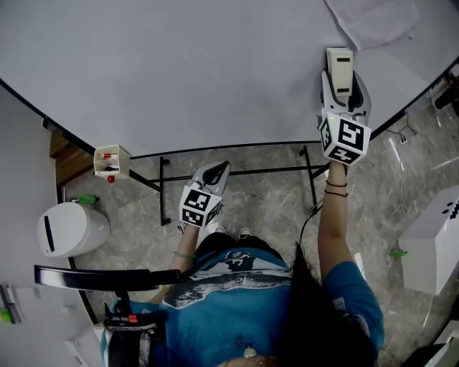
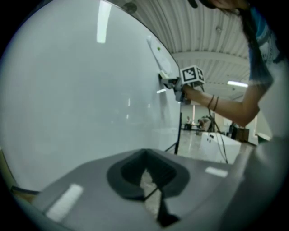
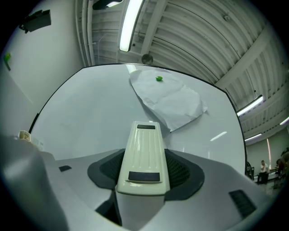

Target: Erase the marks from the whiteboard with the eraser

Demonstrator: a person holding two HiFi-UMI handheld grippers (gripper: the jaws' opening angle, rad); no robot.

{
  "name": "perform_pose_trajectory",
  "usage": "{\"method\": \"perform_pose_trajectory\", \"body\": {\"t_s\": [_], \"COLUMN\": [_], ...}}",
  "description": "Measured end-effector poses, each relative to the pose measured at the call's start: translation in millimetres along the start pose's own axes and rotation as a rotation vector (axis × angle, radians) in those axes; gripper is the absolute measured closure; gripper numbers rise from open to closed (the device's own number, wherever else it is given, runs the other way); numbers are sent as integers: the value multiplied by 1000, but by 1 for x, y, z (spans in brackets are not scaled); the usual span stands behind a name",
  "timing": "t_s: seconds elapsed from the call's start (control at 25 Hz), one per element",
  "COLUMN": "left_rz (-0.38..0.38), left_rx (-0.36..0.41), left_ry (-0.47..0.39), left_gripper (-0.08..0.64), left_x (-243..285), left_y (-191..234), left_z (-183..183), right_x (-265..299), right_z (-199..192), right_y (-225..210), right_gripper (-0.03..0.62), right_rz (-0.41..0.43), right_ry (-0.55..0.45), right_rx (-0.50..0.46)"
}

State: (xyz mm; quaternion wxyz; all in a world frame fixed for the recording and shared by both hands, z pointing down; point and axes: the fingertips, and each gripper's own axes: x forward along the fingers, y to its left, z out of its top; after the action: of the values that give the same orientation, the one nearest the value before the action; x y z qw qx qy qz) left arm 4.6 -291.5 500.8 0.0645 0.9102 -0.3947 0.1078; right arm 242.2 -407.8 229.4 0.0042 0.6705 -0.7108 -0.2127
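Two grippers, one eraser (image 1: 340, 70) set against the whiteboard (image 1: 179, 72)
Judged by looks, the eraser is a light, stiff plastic block, best gripped by its long sides, and that's how it is clamped between the jaws of the right gripper (image 1: 343, 89), sticking out past the tips toward 12 o'clock. A paper sheet (image 1: 369, 21) is stuck just beyond at 1 o'clock. The left gripper (image 1: 214, 174) is held low at 7 o'clock, jaws closed on nothing. No marks can be made out.
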Motion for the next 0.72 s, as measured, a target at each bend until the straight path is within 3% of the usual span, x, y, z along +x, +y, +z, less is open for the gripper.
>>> {"method": "perform_pose_trajectory", "body": {"t_s": [0.4,0.52,0.72], "left_rz": [67,88,103], "left_rx": [-17,-26,-34], "left_ry": [0,0,0], "left_gripper": [557,557,557], "left_x": [-12,-15,-18], "left_y": [24,31,36], "left_z": [-5,-7,-9], "right_x": [6,8,11], "right_z": [4,9,17], "right_y": [30,61,137], "right_gripper": [328,328,328], "right_rz": [-7,40,161], "right_ry": [-44,-60,-78], "right_rx": [44,61,1]}}
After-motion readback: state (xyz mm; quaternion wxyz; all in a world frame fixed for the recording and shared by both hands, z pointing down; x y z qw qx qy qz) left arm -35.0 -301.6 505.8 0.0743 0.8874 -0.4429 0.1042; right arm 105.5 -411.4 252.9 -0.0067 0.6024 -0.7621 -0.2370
